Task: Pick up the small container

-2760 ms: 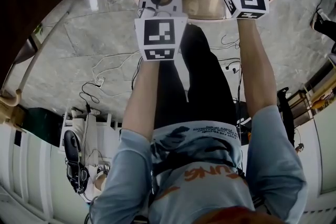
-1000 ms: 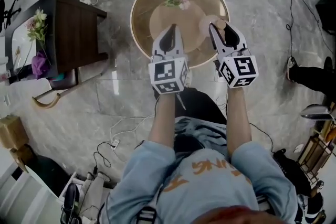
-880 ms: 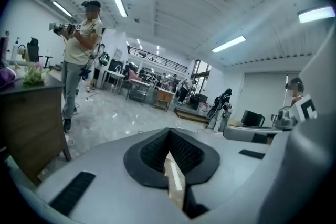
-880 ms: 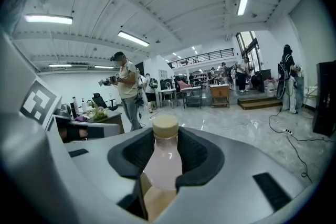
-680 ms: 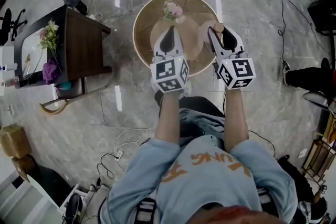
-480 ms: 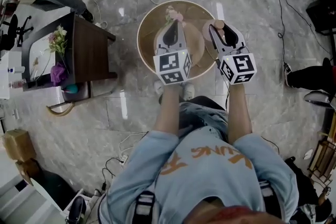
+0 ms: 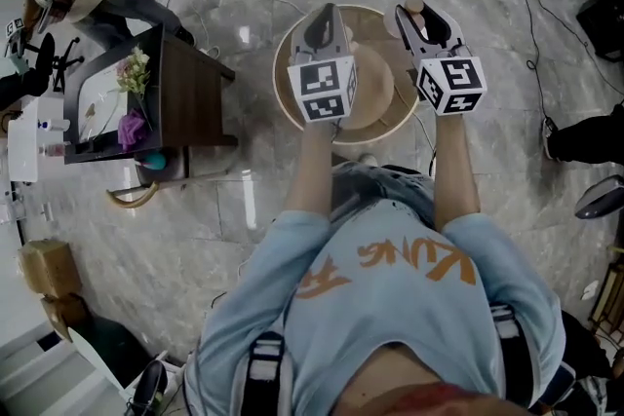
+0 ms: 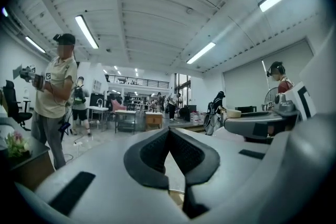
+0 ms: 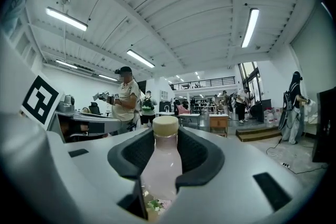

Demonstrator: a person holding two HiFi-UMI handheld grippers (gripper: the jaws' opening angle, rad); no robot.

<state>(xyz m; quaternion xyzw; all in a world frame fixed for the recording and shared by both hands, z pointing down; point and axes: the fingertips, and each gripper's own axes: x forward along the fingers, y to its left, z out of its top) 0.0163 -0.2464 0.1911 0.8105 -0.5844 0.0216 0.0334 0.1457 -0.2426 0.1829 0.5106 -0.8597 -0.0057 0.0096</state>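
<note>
Two grippers reach out over a round wooden table [image 7: 375, 102]. The right gripper [image 9: 167, 147] has its jaws clamped on the small container [image 9: 161, 165], a pale pink bottle with a cream cap [image 9: 165, 126] (in the head view the cap pokes out past the fingertips). The container seems to be clear of the tabletop, though the head view shows it too small to be sure. The left gripper [image 8: 169, 134] has its jaws pressed together at the tips, with nothing between them. Off to the left stands a dark side table [image 7: 190, 97] bearing flowers [image 7: 132, 73].
</note>
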